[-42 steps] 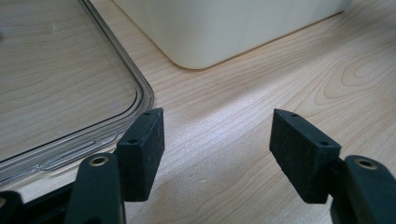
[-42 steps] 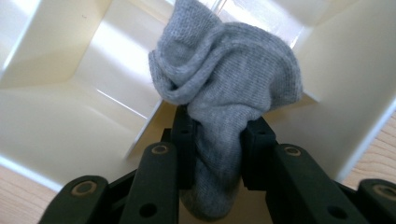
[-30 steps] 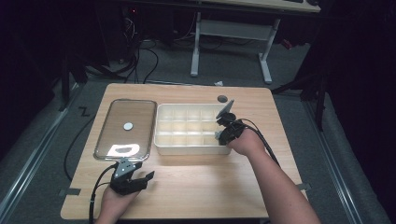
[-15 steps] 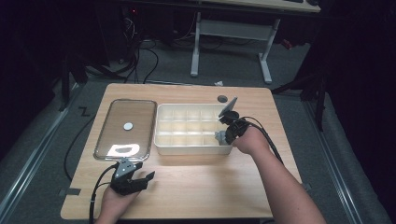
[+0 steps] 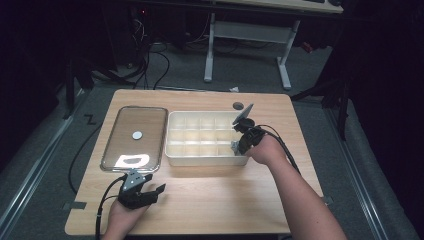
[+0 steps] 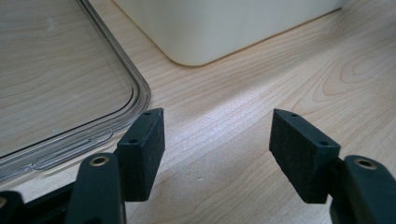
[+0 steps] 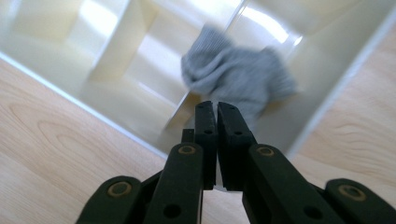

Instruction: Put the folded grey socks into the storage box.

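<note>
Currently the right gripper hangs over the near right corner of the divided bin, jaws pressed together w/ only a thin slit between the pads; whether a fold of cloth is pinched there cannot be told. The grey sock sits bunched just ahead of the jaw tips, in the bin's corner compartment, blurred in the right gripper view; in the high view a grey bit shows just beside the right gripper. Step in hand, as judged: placing or releasing the sock into that compartment. Next move prob. calls for a straight lift clear of the bin wall, checking no fabric trails from the pads. The left gripper rests low on the table, jaws spread wide, nothing between them; the clear lid lies ahead to its left, the bin's corner ahead. If lid fitting follows, the left gripper approx. needs to reach the lid's edge.
</note>
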Available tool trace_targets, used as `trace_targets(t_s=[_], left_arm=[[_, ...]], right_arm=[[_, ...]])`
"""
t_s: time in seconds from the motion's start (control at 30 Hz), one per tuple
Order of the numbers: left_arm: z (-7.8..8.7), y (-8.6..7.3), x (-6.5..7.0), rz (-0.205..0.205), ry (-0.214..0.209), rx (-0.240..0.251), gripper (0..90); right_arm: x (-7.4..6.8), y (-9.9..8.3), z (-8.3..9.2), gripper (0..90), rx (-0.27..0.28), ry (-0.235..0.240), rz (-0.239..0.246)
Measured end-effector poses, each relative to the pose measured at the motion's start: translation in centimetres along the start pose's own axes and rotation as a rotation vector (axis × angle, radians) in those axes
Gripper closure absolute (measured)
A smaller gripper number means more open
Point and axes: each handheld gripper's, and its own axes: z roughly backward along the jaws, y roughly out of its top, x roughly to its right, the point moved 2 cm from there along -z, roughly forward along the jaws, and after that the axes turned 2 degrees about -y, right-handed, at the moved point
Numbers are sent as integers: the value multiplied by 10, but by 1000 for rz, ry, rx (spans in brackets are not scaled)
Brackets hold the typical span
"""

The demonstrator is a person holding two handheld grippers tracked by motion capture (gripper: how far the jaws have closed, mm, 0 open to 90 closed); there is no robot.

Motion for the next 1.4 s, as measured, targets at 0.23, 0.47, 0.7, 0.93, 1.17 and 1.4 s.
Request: trace_targets(t_s=[0.23,0.47,0.7,0.93,1.17,1.4], left_arm=[[0,0,1,-2,-4,-3,365],[1,-1,2,-8,-6,-8,365],[0,-1,2,-4,-9,-4,365],[-1,-1,2,-7,-11,-12,365],[-1,-1,2,-8,-11,-15,366],[-2,-2,4,-13,-13,-19,366]], right_arm=[[9,10,-3,900,28,-52,-15],[3,14,-23,900,-27,-73,-21],[1,19,-41,900,-93,-80,-2],[5,23,-48,900,-130,-54,-15],[4,20,-24,900,-63,-61,-34],[-5,23,-22,900,-49,-65,-16]])
